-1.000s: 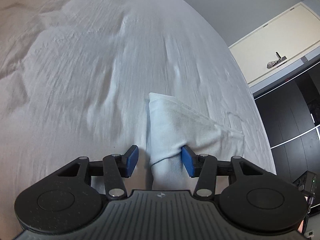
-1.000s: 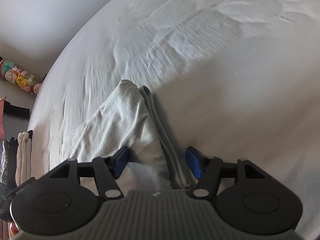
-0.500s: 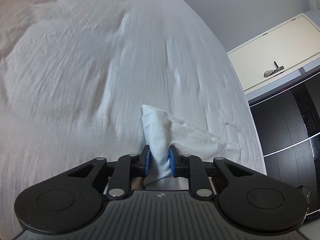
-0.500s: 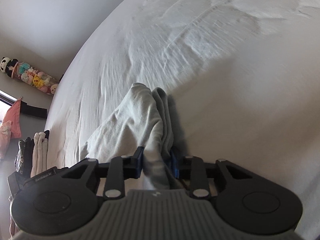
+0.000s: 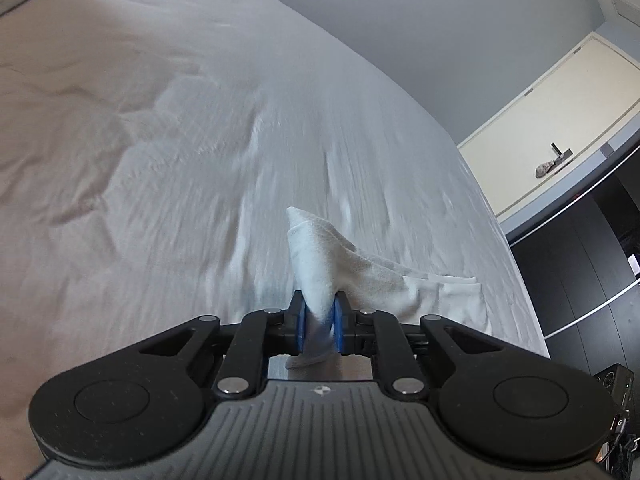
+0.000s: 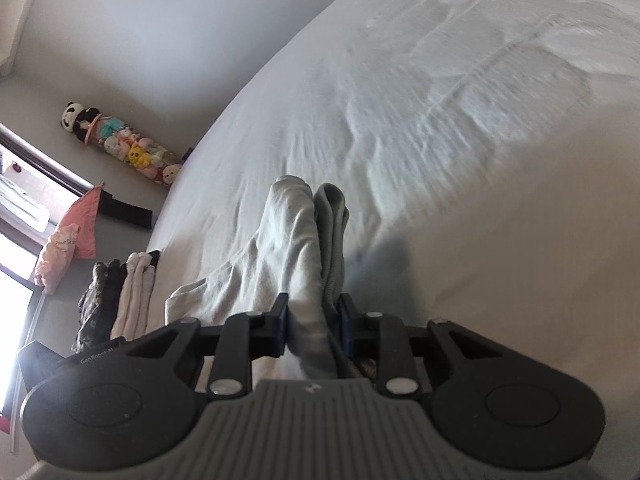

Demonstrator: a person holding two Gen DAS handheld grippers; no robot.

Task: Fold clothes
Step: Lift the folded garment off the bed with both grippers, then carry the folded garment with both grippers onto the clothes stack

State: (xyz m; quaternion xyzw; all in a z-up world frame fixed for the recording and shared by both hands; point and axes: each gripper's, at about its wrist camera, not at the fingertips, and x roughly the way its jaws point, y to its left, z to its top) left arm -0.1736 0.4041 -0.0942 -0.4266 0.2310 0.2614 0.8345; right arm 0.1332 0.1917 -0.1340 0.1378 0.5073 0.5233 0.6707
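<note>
Each wrist camera sits just behind its own gripper, close above the bed (image 5: 168, 152), looking forward along the fingers. The left view faces the edge nearest the wardrobe (image 5: 592, 280); the right faces the edge by the plush toys (image 6: 132, 148). Both share the white sheet and pale garment (image 5: 320, 264).

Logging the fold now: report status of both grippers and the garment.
Left gripper shut on light grey garment. Right gripper shut on same garment, bunched edge lifted off white bed sheet. Nothing in the way.

Left gripper (image 5: 319, 322) clamped tight, right gripper (image 6: 313, 329) clamped tight
</note>
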